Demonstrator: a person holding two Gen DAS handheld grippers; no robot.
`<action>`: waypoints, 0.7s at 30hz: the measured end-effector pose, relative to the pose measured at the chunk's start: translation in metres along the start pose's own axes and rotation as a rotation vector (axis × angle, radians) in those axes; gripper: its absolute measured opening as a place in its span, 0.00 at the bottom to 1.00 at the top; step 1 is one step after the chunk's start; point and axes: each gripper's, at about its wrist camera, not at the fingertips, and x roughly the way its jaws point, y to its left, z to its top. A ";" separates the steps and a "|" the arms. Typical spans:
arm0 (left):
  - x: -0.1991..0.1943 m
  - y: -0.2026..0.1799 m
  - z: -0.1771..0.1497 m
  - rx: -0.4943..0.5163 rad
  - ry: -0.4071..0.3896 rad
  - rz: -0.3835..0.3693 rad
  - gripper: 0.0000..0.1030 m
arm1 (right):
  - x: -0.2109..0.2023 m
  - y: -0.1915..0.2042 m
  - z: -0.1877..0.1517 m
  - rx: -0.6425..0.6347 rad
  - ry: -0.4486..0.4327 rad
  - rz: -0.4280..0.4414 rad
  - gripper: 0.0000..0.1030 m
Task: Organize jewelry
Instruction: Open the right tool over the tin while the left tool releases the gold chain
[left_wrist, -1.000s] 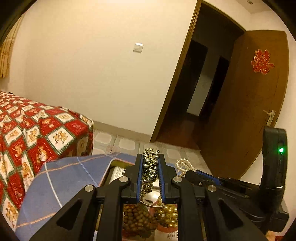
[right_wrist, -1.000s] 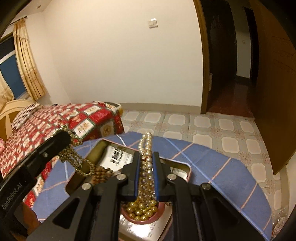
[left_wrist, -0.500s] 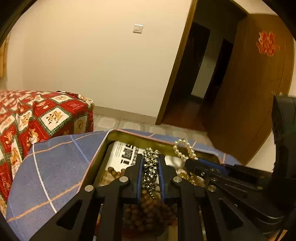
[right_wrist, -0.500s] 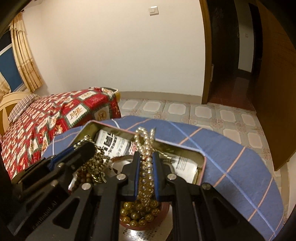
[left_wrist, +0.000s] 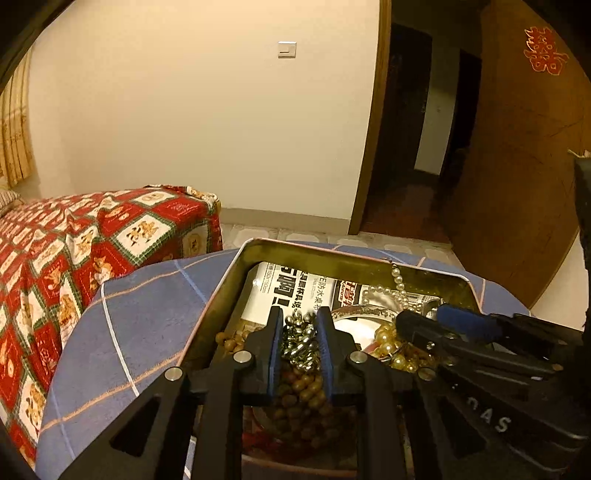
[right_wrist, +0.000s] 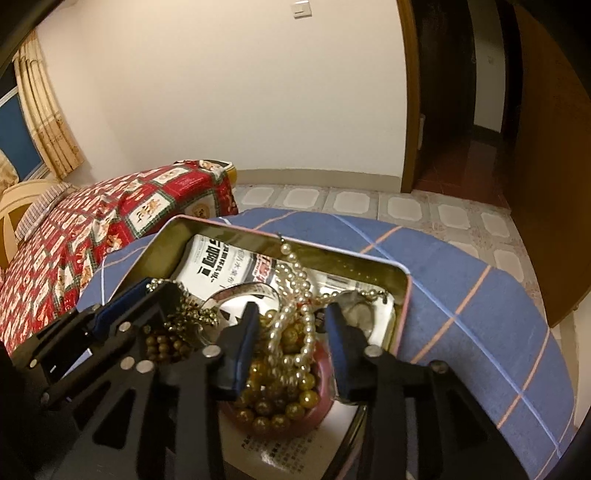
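Both grippers had sunk into the metal tin (right_wrist: 400, 291): right gripper (right_wrist: 291, 314) just parted, pearl strand (right_wrist: 295, 280) loose between; left gripper (left_wrist: 299, 325) loosening around the silvery bead chain (left_wrist: 299, 339).

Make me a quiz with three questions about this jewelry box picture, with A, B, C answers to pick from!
1. Where do the pearls lie?
A. on the bed
B. in the metal tin
C. on the floor

2. What colour is the cloth under the tin?
A. blue with thin stripes
B. plain green
C. yellow

3. How is the right claw?
A. shut on a spoon
B. shut on the bed cover
C. open

Answers:
1. B: the pearl string is heaped inside the tin's walls.
2. A: blue fabric with pale and orange lines spreads around the tin.
3. C: its jaws have just been opening, and the pearls lie loose between them, with gaps on both sides.
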 end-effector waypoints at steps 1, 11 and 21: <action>0.000 0.001 0.000 -0.006 0.003 0.003 0.24 | -0.001 0.000 0.000 0.000 -0.005 -0.005 0.47; -0.015 0.023 -0.002 -0.117 -0.057 0.028 0.63 | -0.019 -0.005 -0.004 0.046 -0.071 0.010 0.67; -0.041 0.023 -0.020 -0.076 -0.063 0.080 0.66 | -0.039 0.005 -0.022 0.018 -0.122 -0.075 0.88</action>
